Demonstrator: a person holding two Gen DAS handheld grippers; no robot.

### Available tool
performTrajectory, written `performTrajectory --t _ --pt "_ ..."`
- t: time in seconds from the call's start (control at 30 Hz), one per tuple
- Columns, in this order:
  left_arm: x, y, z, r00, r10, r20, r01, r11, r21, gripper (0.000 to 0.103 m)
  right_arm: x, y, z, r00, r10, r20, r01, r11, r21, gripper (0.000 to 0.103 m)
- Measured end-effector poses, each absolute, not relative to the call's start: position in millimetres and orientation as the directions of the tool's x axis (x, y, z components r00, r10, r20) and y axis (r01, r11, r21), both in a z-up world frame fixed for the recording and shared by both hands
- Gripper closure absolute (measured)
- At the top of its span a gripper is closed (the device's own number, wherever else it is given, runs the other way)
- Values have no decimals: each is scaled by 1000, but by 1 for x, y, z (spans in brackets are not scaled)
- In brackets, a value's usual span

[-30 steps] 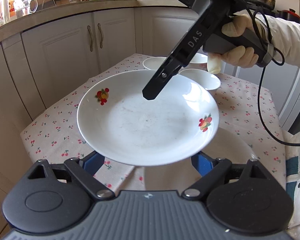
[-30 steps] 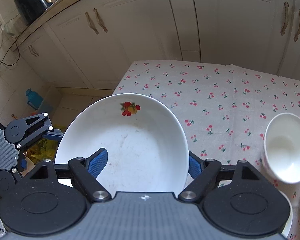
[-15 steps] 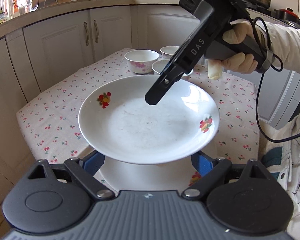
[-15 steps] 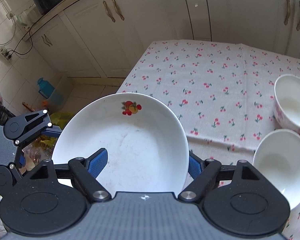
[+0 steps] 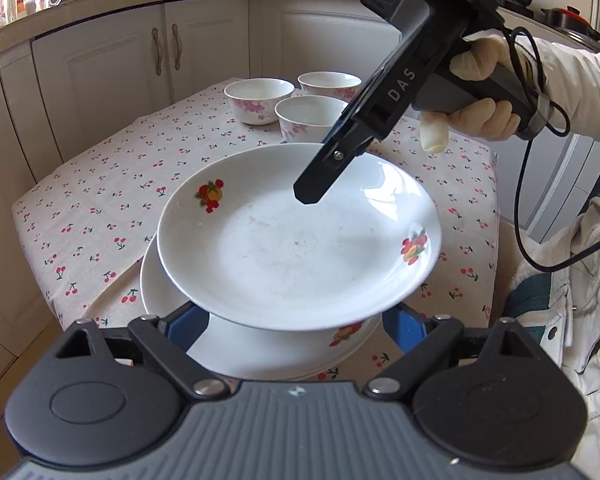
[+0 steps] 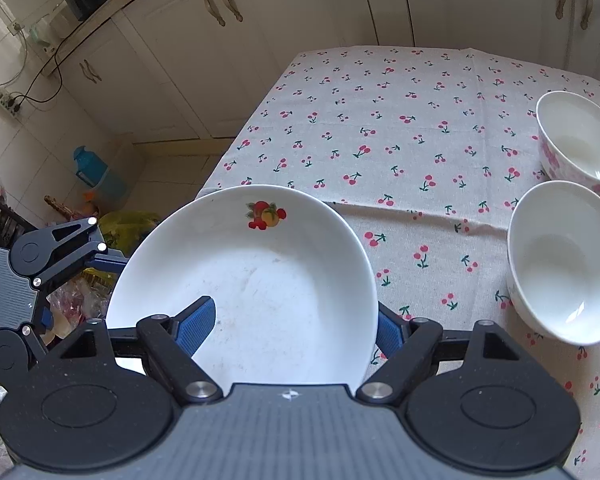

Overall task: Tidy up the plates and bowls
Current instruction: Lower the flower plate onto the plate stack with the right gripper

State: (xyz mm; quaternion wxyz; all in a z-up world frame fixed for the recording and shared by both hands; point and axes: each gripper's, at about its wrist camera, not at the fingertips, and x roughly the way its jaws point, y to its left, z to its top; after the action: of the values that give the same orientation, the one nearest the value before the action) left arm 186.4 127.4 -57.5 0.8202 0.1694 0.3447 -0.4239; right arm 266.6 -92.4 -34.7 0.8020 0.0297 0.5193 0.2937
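Fingers [image 6: 196, 320] of the right gripper [image 6: 292, 326] grasp the plate [image 5: 300, 240] at its rim, one blue pad inside the dish and the other outside the edge. The left gripper [image 5: 296, 322] takes the opposite side, its pads tucked under the rim and largely hidden, so that grip looks firm but the contact itself is out of sight. The plate hangs level just above the stack of plates [image 5: 260, 352], which sits by the table [image 5: 100, 208] edge nearest the left gripper. It lies a little off centre from the stack, toward the three bowls [image 5: 312, 118] grouped at the far edge.

The step in hand appears to be setting this plate onto the stack. To do it well:
- Bring both grippers back together until the rims line up.
- Lower evenly so neither side tips.
- Let the base seat before either grip loosens.
- Draw the lower pads out sideways, not upward, or they may lift and rattle the plate.
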Motion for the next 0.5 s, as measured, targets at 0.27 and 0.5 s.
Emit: performTrajectory --t 0.27,0.5 --pt "182 129 -59 397 -581 -710 806 591 -32 10 266 -89 -36 282 498 -820 -453 822 344 17" --pt "183 127 -64 383 -583 -716 808 588 -47 10 266 -88 -37 282 486 -827 -445 830 336 17"
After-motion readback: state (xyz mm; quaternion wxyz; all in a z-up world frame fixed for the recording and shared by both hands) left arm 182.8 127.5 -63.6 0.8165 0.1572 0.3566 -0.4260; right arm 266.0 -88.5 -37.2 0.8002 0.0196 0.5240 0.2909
